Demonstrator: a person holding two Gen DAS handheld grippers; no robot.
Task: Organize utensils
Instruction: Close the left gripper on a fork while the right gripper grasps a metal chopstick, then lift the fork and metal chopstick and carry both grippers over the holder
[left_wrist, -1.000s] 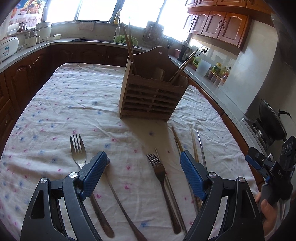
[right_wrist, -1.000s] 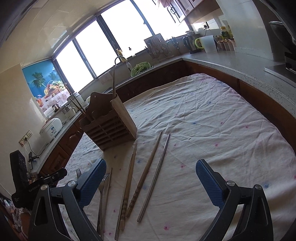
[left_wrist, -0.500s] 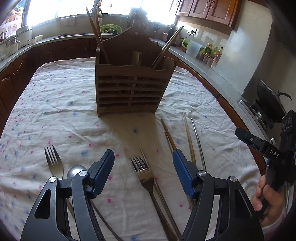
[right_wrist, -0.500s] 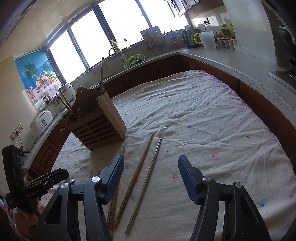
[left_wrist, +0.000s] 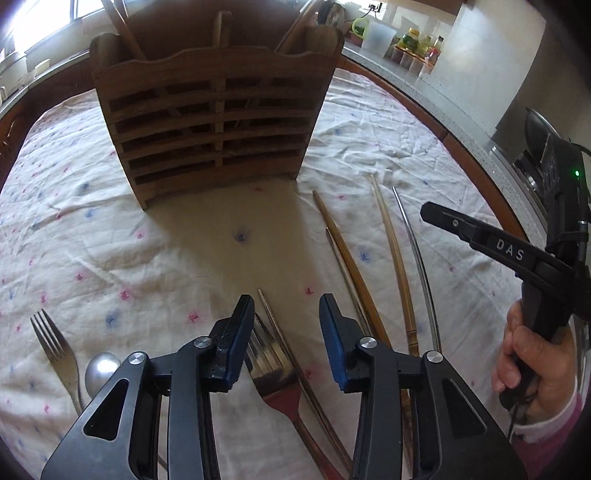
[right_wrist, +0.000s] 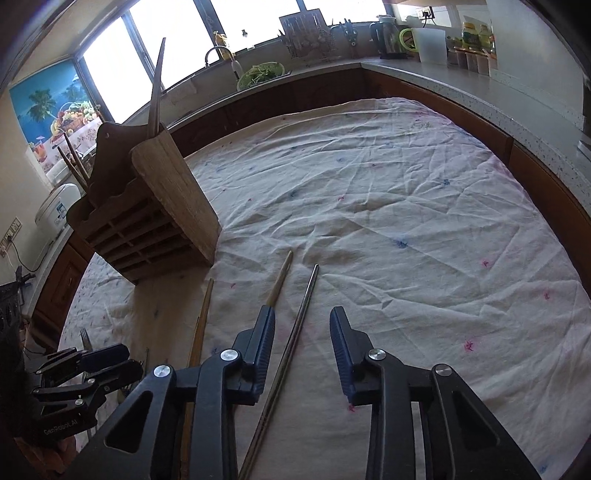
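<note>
A slatted wooden utensil holder (left_wrist: 214, 122) stands on the tablecloth and holds several chopsticks; it also shows in the right wrist view (right_wrist: 147, 225). My left gripper (left_wrist: 286, 317) is open, its fingers astride a fork (left_wrist: 271, 363) and a metal chopstick (left_wrist: 280, 328) lying on the cloth. My right gripper (right_wrist: 303, 332) is open, astride a metal chopstick (right_wrist: 295, 332), with a wooden chopstick (right_wrist: 279, 280) by its left finger. A second fork (left_wrist: 55, 347) and a spoon (left_wrist: 101, 371) lie at the left. Wooden chopsticks (left_wrist: 347, 266) lie to the right.
The white flowered tablecloth (right_wrist: 406, 221) covers the table, ringed by a kitchen counter (right_wrist: 480, 96) with jars, a kettle and a sink. The right gripper's body (left_wrist: 517, 258) and hand are at the right of the left wrist view; the left gripper (right_wrist: 81, 373) appears low left in the right wrist view.
Both grippers have moved forward and lower toward the cloth, and both have narrowed their jaws. The left now straddles the fork, the right the metal chopstick.
</note>
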